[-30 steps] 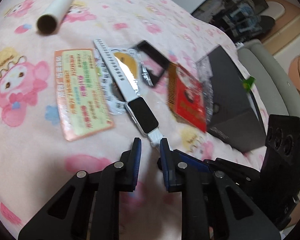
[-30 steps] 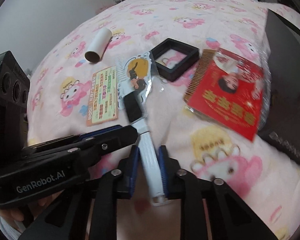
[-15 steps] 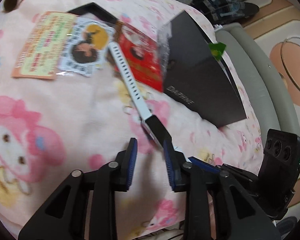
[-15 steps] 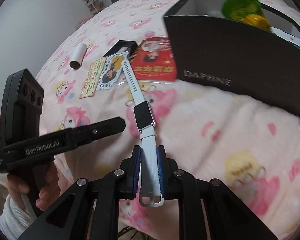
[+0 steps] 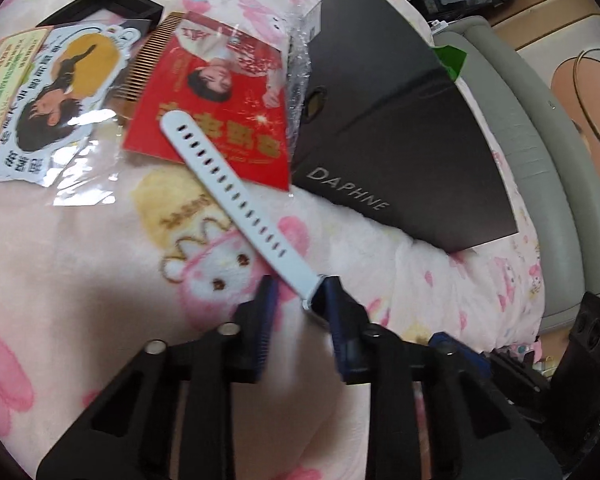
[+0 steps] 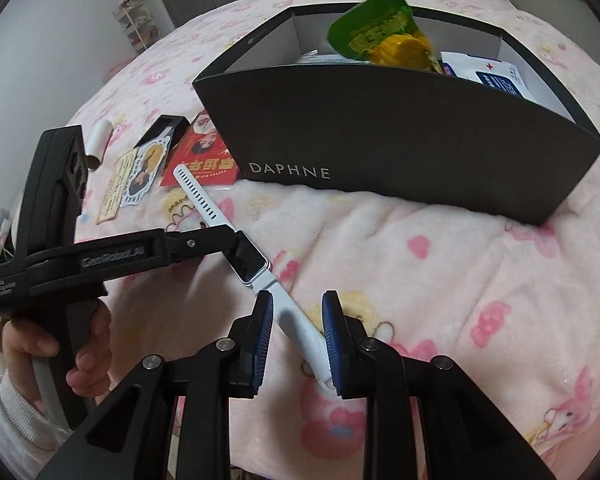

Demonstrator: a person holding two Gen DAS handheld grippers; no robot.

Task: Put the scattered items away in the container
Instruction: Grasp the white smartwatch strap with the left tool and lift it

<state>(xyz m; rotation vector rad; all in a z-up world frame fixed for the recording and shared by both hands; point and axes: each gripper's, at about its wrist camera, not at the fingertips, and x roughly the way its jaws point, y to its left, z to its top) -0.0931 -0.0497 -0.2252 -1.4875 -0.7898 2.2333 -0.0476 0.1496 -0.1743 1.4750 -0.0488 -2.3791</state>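
A white smartwatch (image 6: 248,260) with a black screen lies on the pink blanket in front of the dark DAPHNE box (image 6: 400,148). My right gripper (image 6: 296,320) is open, its jaws either side of the watch's short strap. My left gripper (image 5: 298,304) is open by the watch face; the long holed strap (image 5: 228,184) runs away from it onto a red card (image 5: 216,104). The left tool (image 6: 140,256) shows in the right wrist view beside the screen. The box (image 5: 396,132) holds a green snack bag (image 6: 384,28) and a white packet (image 6: 488,72).
A character sticker in plastic (image 5: 56,100), a comb (image 5: 144,64), a black square frame (image 5: 100,4), a yellow-green card (image 6: 114,188) and a cardboard tube (image 6: 98,144) lie scattered on the blanket. A grey sofa edge (image 5: 540,140) lies beyond the box.
The right gripper, shut on the watch strap before, has opened and the watch now lies on the blanket nearer the box. Both grippers moved toward the box; the left jaws are wider.
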